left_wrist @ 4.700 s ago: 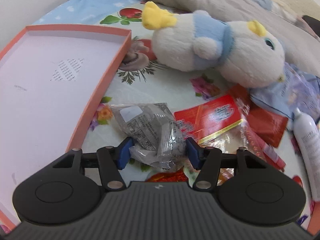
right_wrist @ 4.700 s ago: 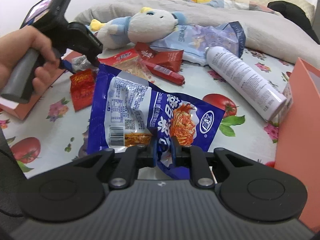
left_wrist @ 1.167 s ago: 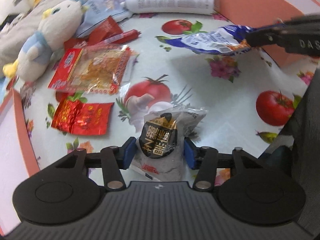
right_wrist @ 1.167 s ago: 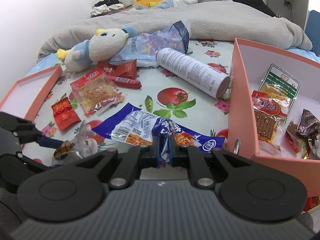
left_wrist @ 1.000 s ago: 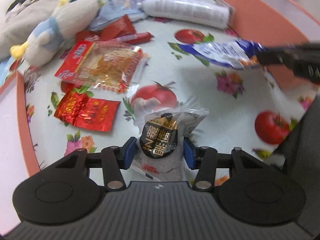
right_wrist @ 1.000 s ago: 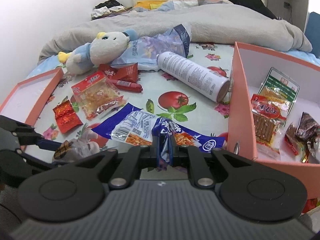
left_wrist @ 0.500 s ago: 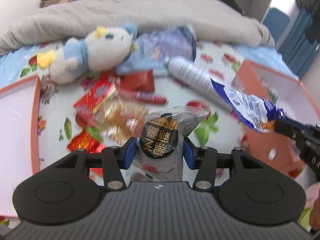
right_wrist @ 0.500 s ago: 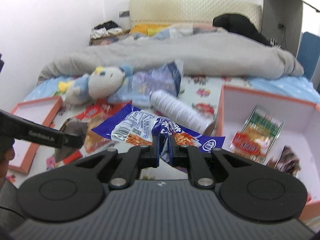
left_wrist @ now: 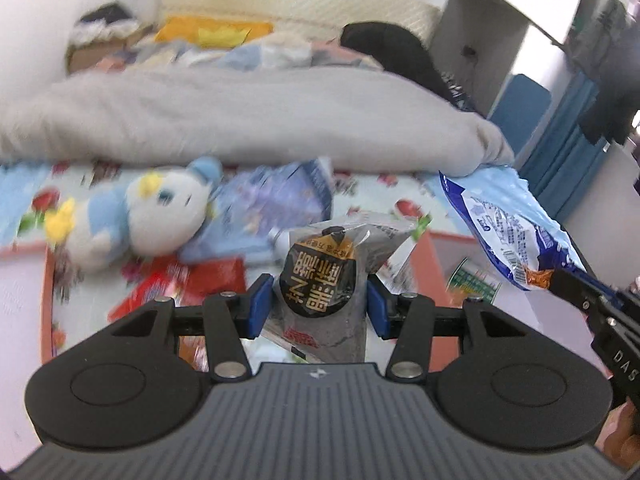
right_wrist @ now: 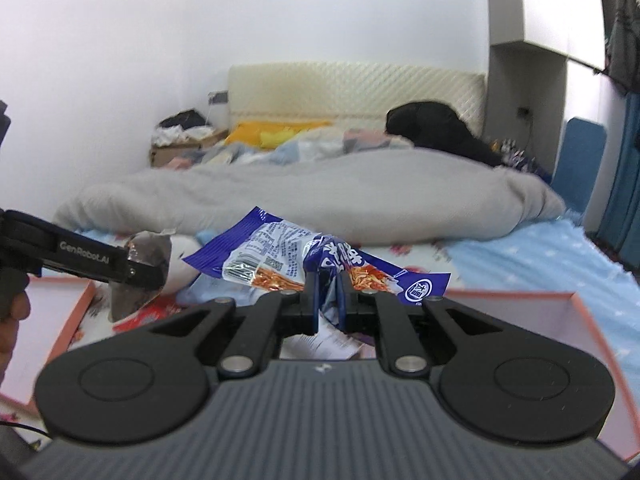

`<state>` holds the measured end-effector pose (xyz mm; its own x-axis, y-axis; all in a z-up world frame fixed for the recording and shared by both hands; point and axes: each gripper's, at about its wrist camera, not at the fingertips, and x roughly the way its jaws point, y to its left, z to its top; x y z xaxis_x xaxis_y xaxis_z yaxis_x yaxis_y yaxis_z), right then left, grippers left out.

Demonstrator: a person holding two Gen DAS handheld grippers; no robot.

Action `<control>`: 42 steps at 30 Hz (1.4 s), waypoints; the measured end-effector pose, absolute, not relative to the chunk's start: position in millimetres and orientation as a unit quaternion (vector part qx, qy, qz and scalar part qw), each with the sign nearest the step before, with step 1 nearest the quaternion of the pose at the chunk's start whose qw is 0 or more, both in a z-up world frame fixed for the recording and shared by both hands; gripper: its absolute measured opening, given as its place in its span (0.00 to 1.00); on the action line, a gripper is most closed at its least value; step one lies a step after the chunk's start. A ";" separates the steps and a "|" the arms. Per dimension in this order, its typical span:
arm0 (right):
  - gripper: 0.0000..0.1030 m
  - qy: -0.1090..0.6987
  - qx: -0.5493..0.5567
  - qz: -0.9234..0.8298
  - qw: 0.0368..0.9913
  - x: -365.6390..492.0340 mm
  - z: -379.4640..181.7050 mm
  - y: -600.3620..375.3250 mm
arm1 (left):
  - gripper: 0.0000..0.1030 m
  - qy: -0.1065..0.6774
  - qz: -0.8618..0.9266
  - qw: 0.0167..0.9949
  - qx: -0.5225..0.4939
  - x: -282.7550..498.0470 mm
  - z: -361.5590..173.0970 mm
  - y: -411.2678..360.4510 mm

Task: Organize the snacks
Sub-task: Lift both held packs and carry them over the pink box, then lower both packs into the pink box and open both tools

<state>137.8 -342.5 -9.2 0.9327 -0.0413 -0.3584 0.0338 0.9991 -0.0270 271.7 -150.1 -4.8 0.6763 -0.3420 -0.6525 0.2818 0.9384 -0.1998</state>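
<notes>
My left gripper (left_wrist: 319, 306) is shut on a grey snack packet with a black and gold label (left_wrist: 324, 280) and holds it in the air above the bed. My right gripper (right_wrist: 328, 294) is shut on a blue noodle packet (right_wrist: 280, 264), also lifted. The blue packet (left_wrist: 508, 236) shows at the right of the left wrist view, above the orange box (left_wrist: 434, 258). The grey packet (right_wrist: 140, 264) and the left gripper's fingers (right_wrist: 80, 260) show at the left of the right wrist view.
The orange box (right_wrist: 592, 320) lies ahead on the right, with a green packet (left_wrist: 474, 282) inside. An orange lid (right_wrist: 76, 320) lies at the left. A plush toy (left_wrist: 132, 216), a blue-purple bag (left_wrist: 272, 204), red packets (left_wrist: 188, 280) and a grey blanket (right_wrist: 320, 196) lie on the bed.
Both grippers have risen and tilted up with their packets still held. The views now look across the bed toward the headboard. The left gripper has come closer to the orange box.
</notes>
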 end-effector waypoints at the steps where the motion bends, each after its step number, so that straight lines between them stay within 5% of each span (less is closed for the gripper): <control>1: 0.11 0.176 -0.014 -0.023 0.984 137.0 -4.4 -345.4 | 0.54 0.359 -0.176 0.916 -0.038 272.7 1.9 -155.9; 12: 0.11 0.161 0.004 -0.088 0.983 135.0 22.0 -415.2 | 0.54 0.357 -0.232 0.904 -0.033 293.9 35.5 -244.3; 26: 0.11 0.304 0.083 -0.140 0.939 145.3 -38.9 -511.6 | 0.54 0.452 -0.285 0.844 0.045 320.1 -34.0 -383.0; 42: 0.15 0.390 0.104 -0.119 0.907 150.2 -94.4 -526.4 | 0.56 0.515 -0.286 0.805 0.064 328.6 -76.8 -385.7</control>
<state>150.2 -526.4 -94.4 0.6673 -0.1337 -0.7327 0.2966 0.9501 0.0968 328.6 -385.7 -76.8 0.3047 -0.3950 -0.8667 0.5275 0.8277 -0.1918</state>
